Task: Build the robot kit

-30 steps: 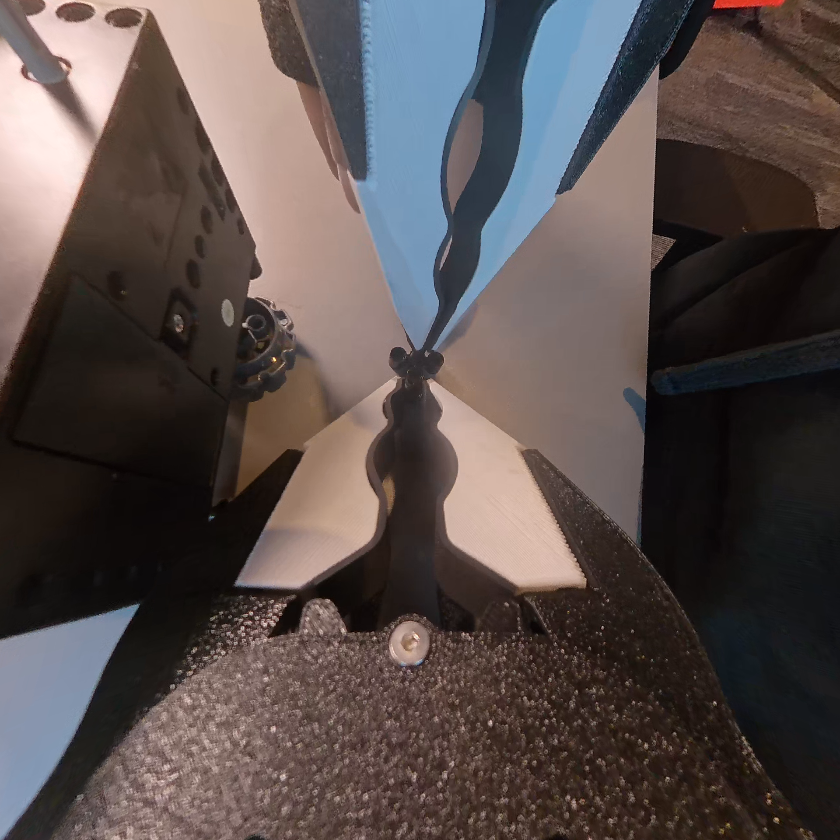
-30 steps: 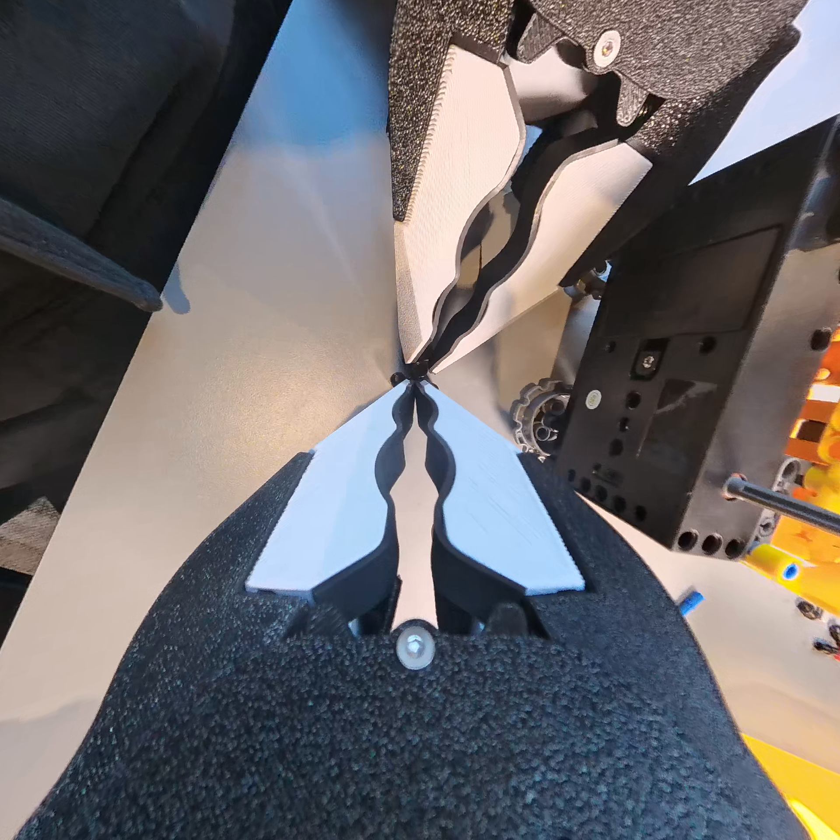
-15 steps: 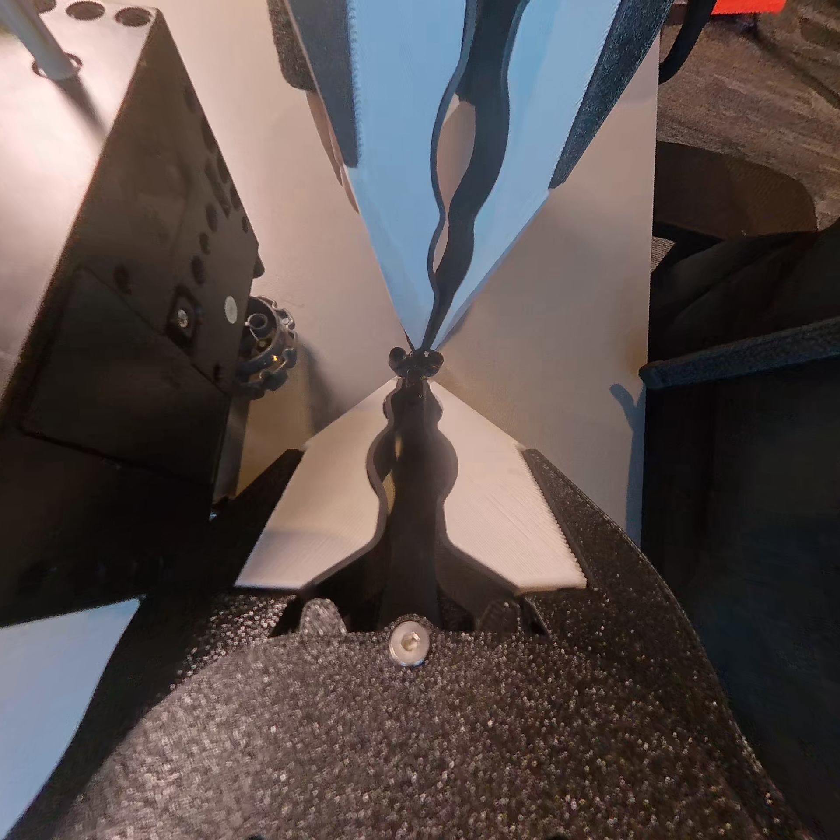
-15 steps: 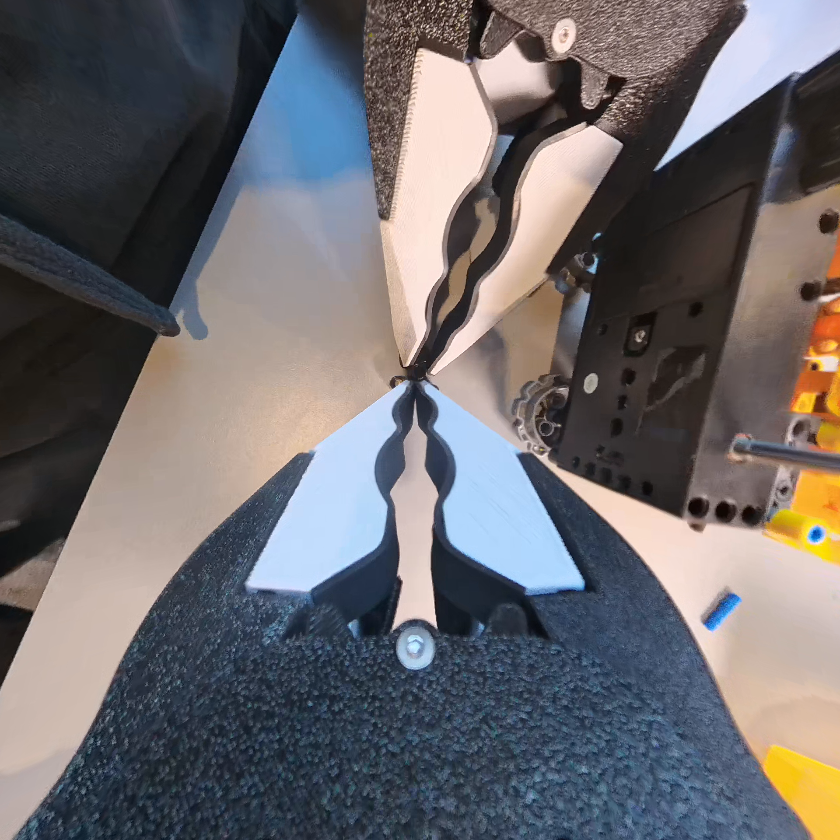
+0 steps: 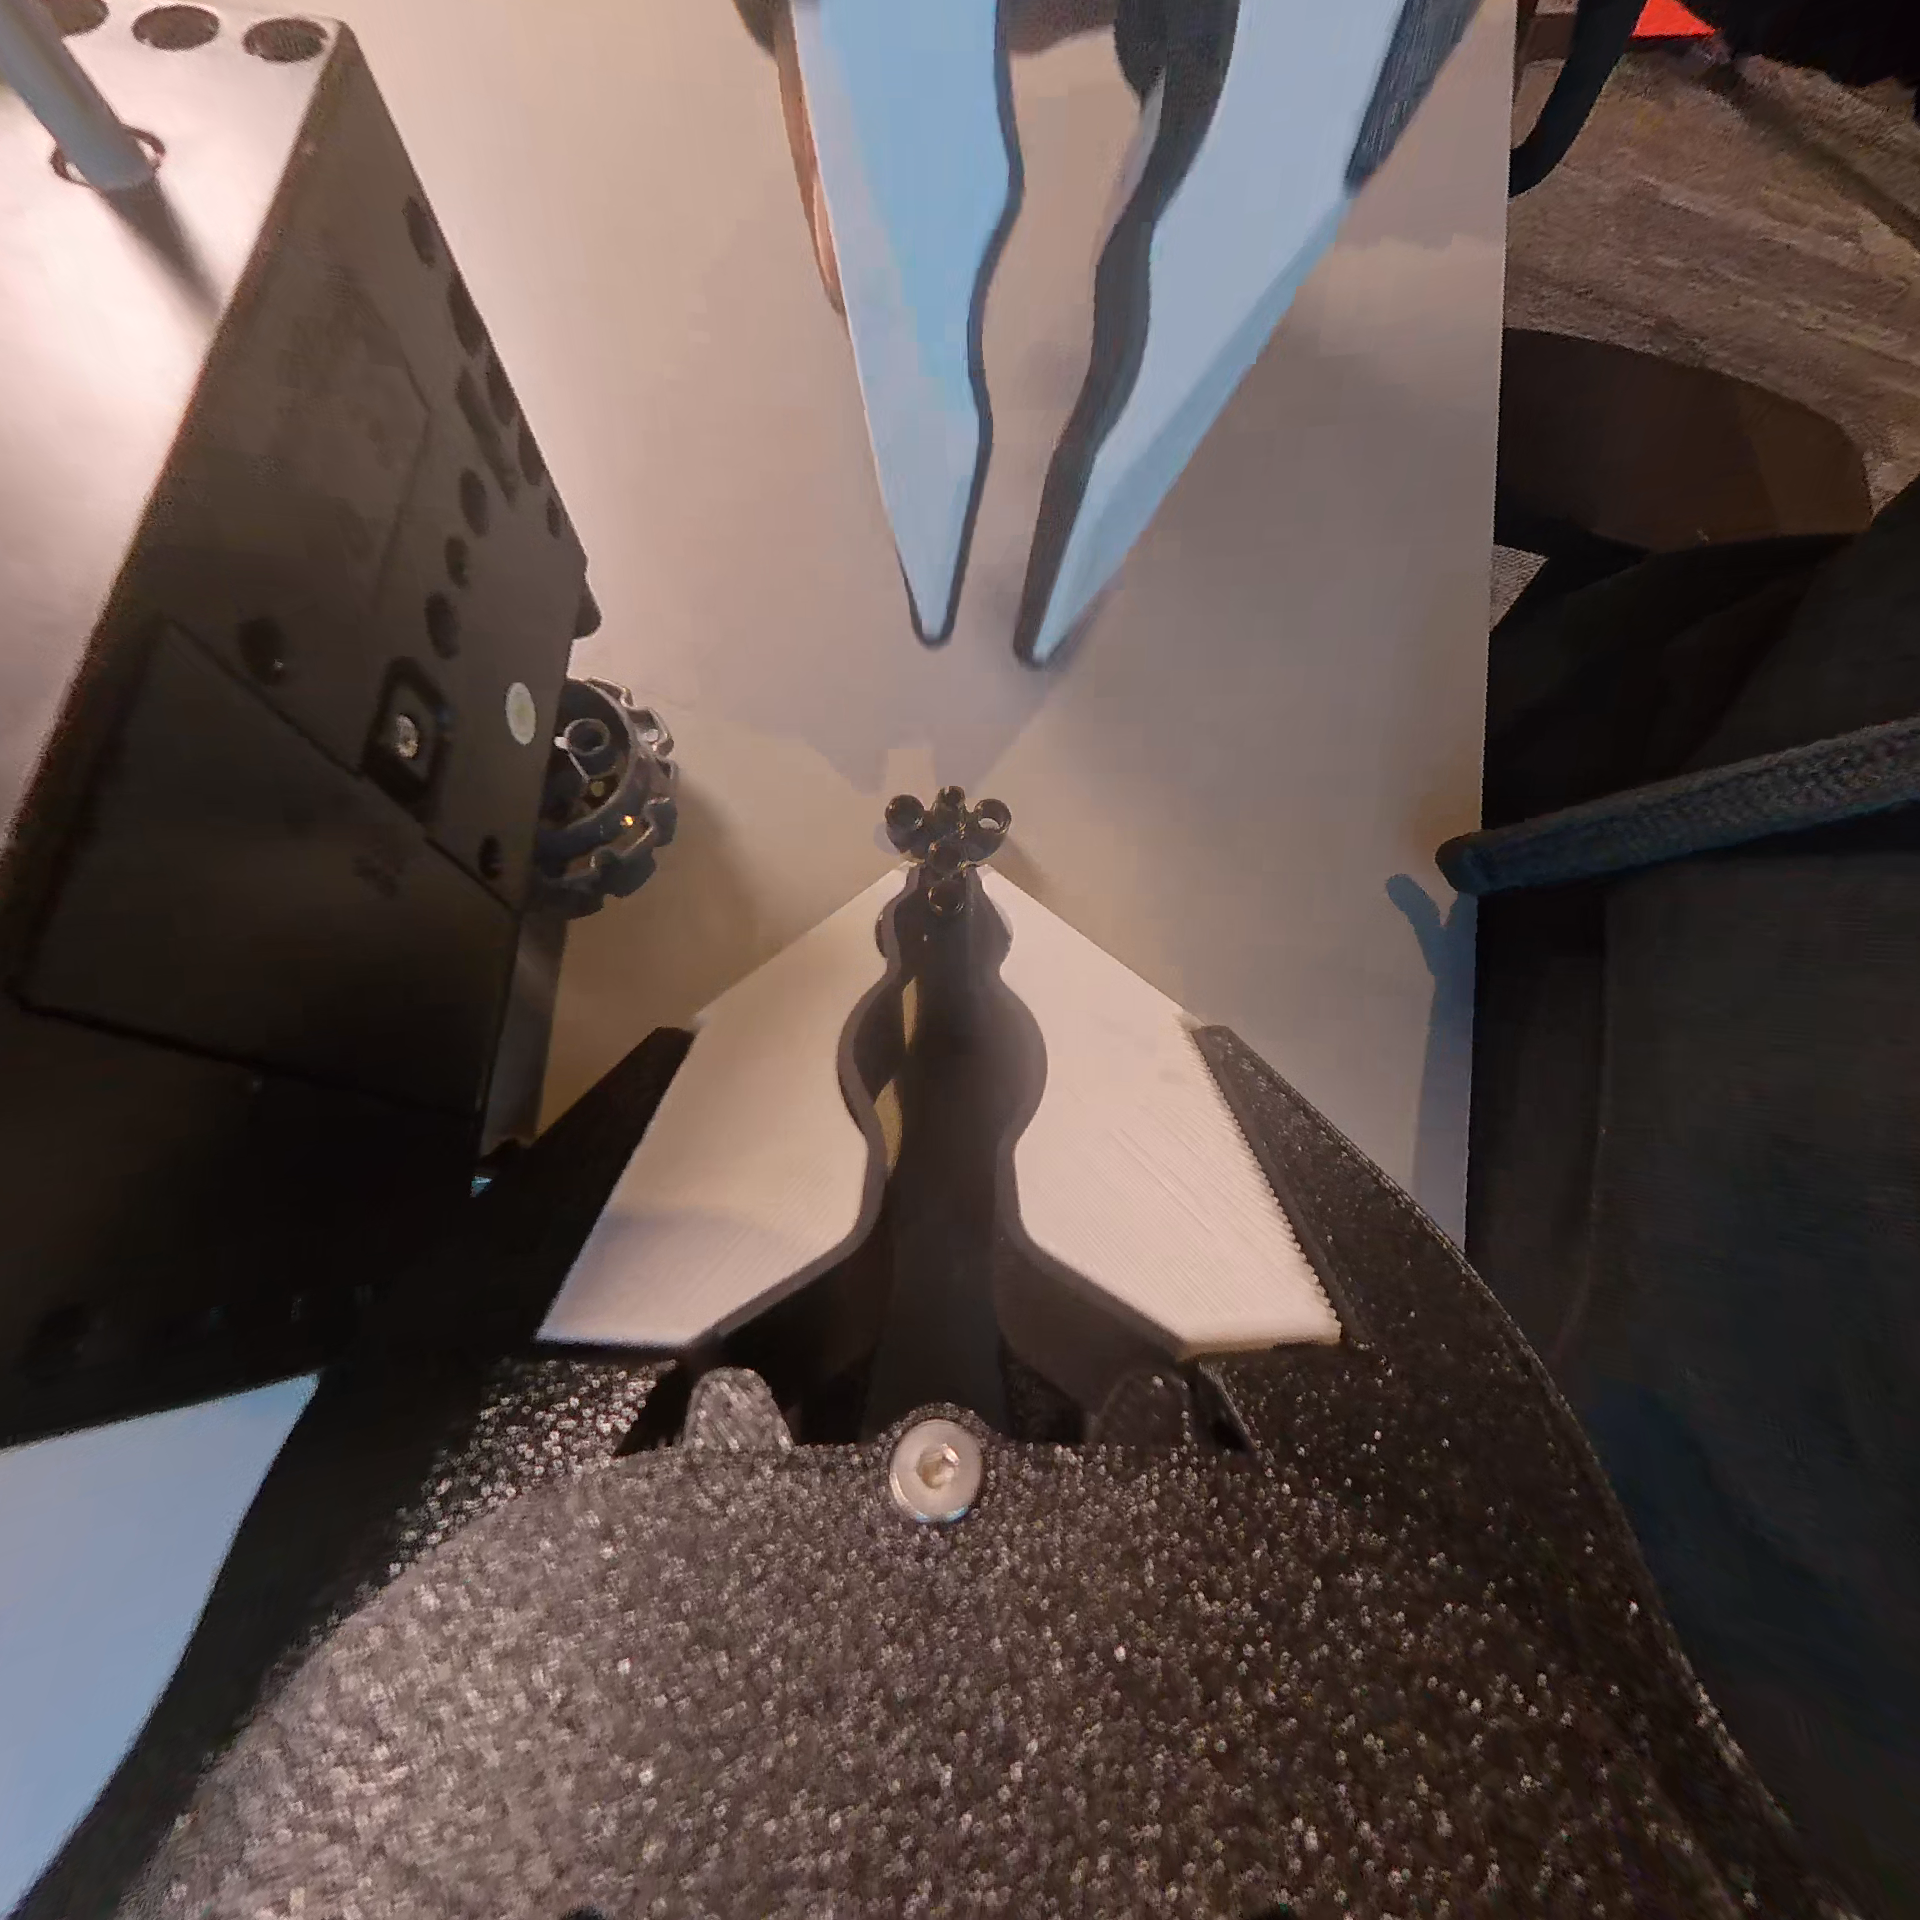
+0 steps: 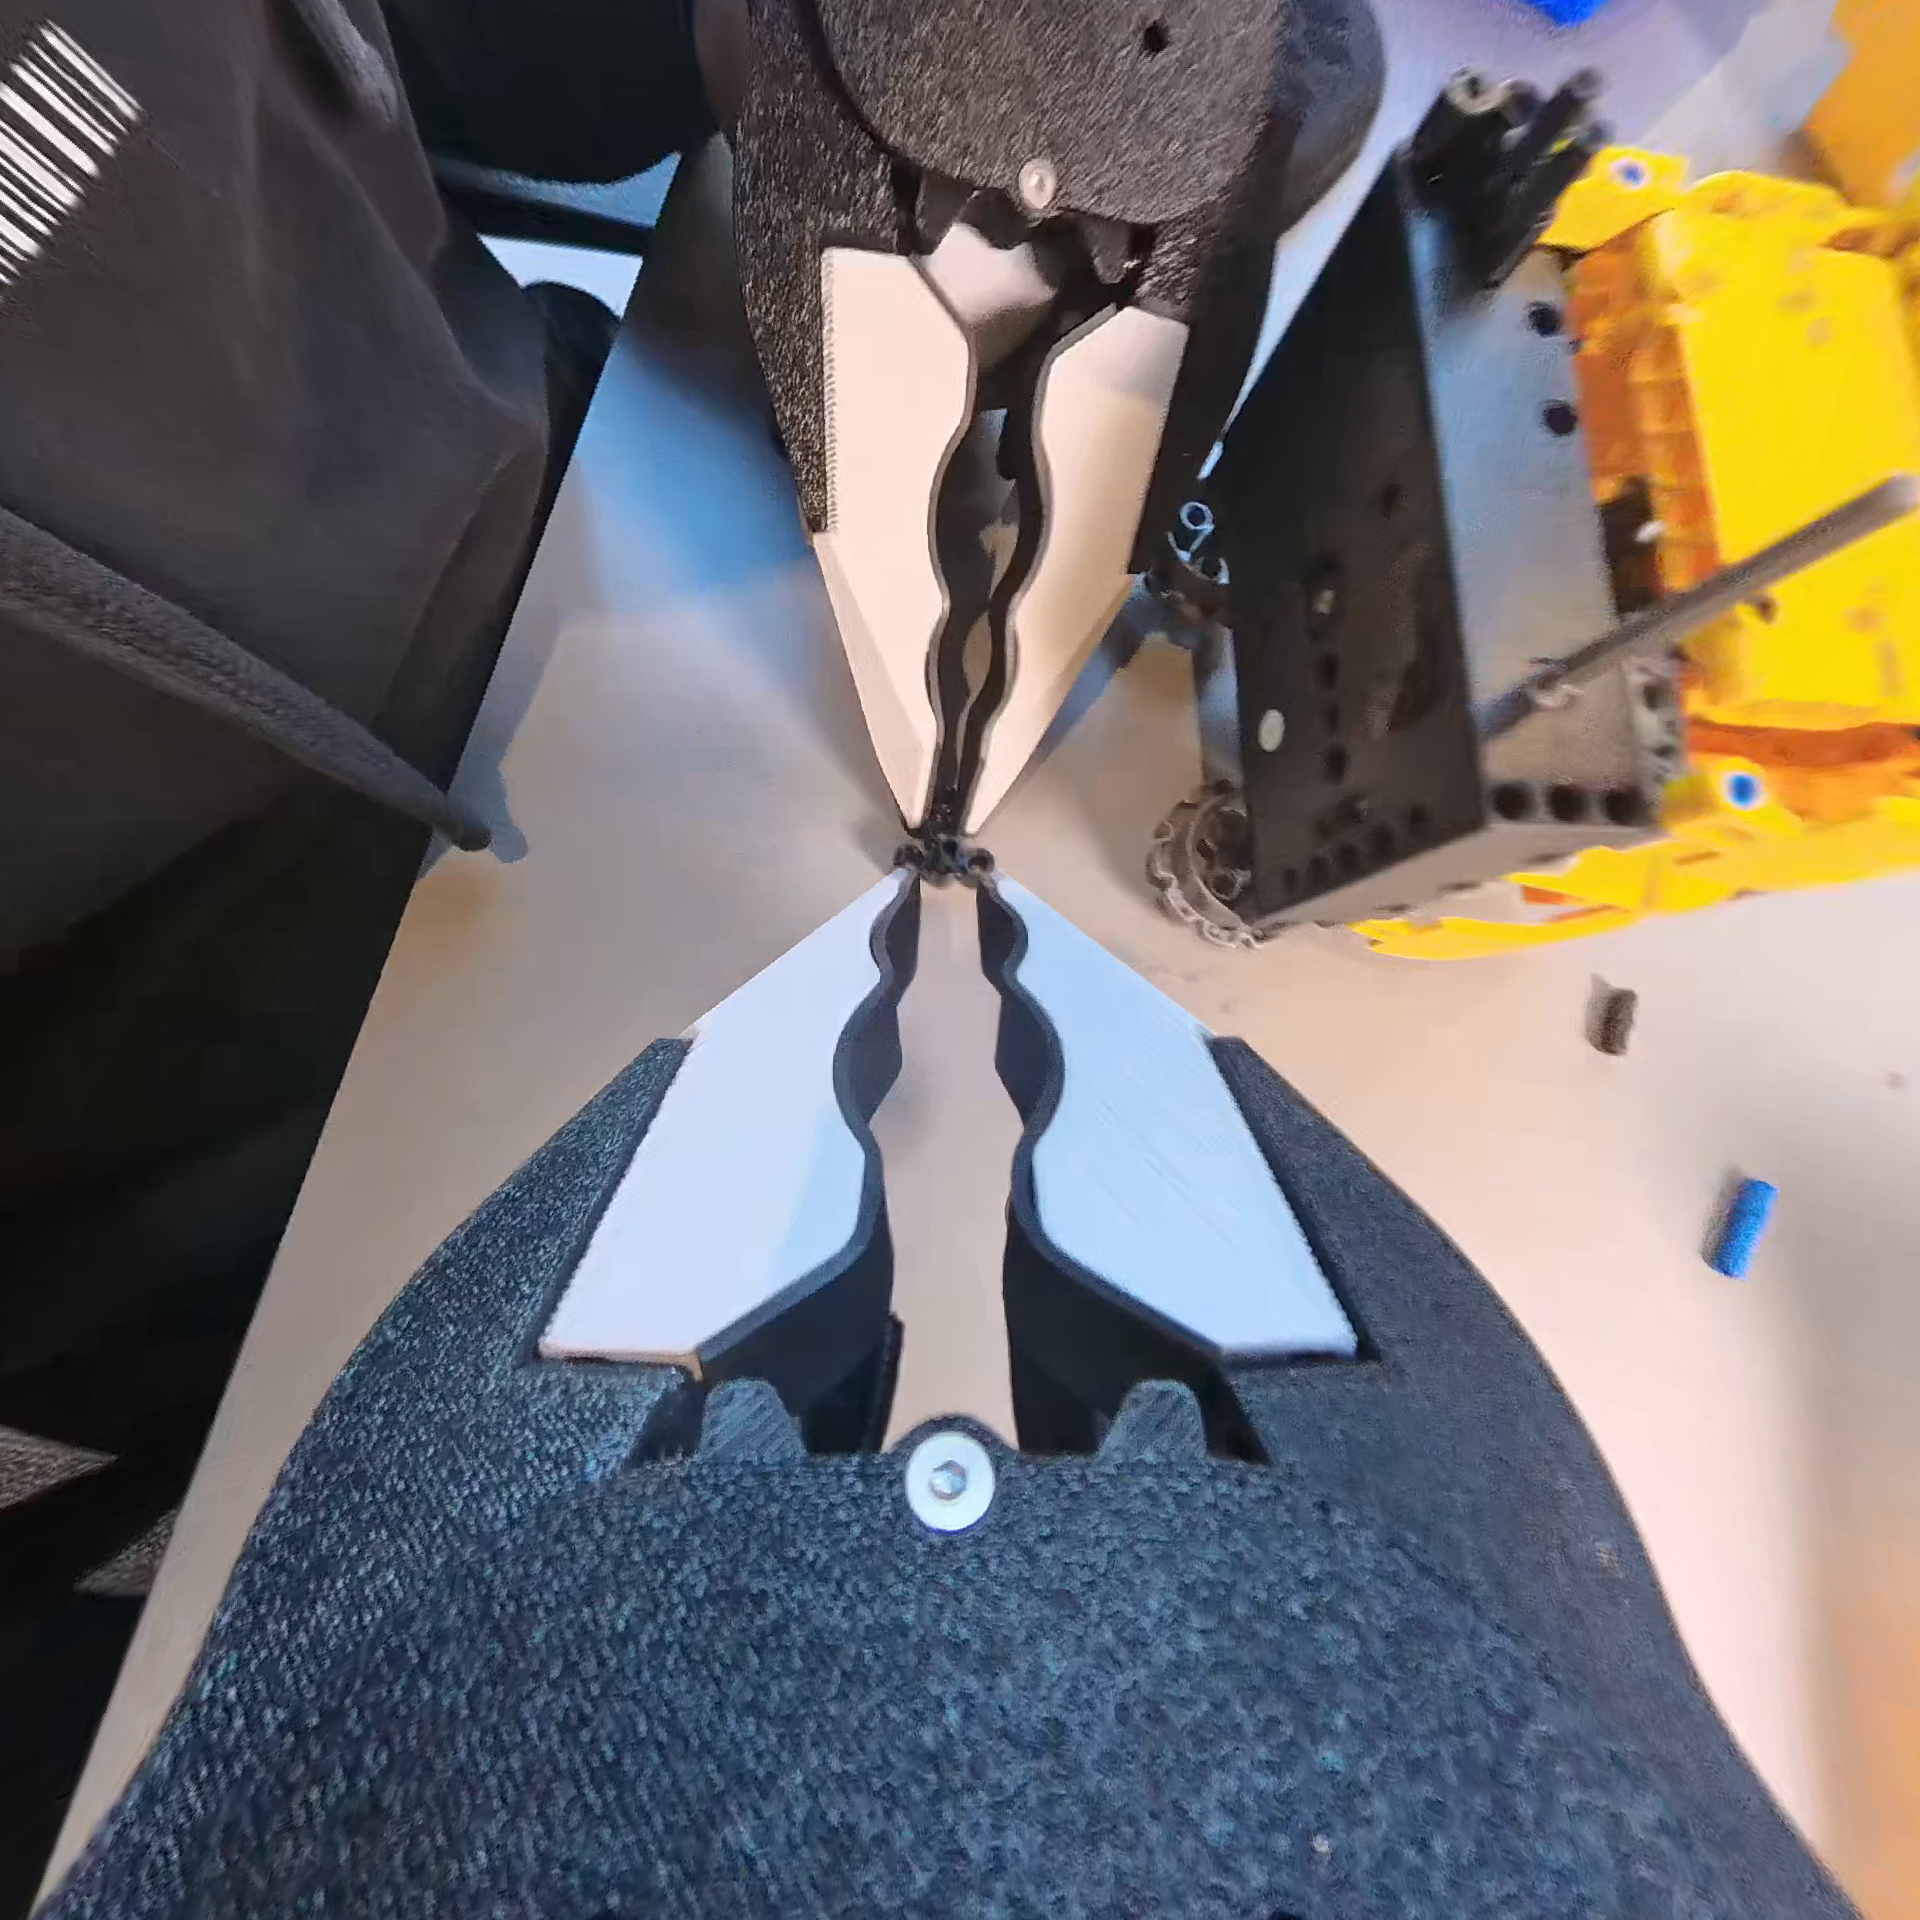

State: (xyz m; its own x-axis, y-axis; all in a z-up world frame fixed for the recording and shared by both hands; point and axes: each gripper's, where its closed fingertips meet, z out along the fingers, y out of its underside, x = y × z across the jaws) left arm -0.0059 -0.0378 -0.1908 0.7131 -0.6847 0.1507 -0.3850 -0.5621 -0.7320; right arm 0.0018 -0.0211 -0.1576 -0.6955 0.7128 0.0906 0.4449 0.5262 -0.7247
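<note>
the left gripper (image 5: 945, 883) points forward over the table (image 5: 1247, 727), its tips clamped on a small black part (image 5: 945, 831) with round holes in a cross shape, held above the tabletop. the right gripper (image 5: 982, 639) faces it tip to tip, fingers slightly apart, just clear of the part in the left view; contact is unclear in the right view. a black block (image 5: 270, 623) with holes and a gear (image 5: 608, 795) sit to the left. a yellow model (image 6: 1714, 468) and blue pin (image 6: 1740, 1226) lie beyond.

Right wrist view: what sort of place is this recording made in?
Probably a hobby or lab workbench for building-kit assembly: a pale table bears a yellow brick-built model, a black perforated block and a loose blue pin.
</note>
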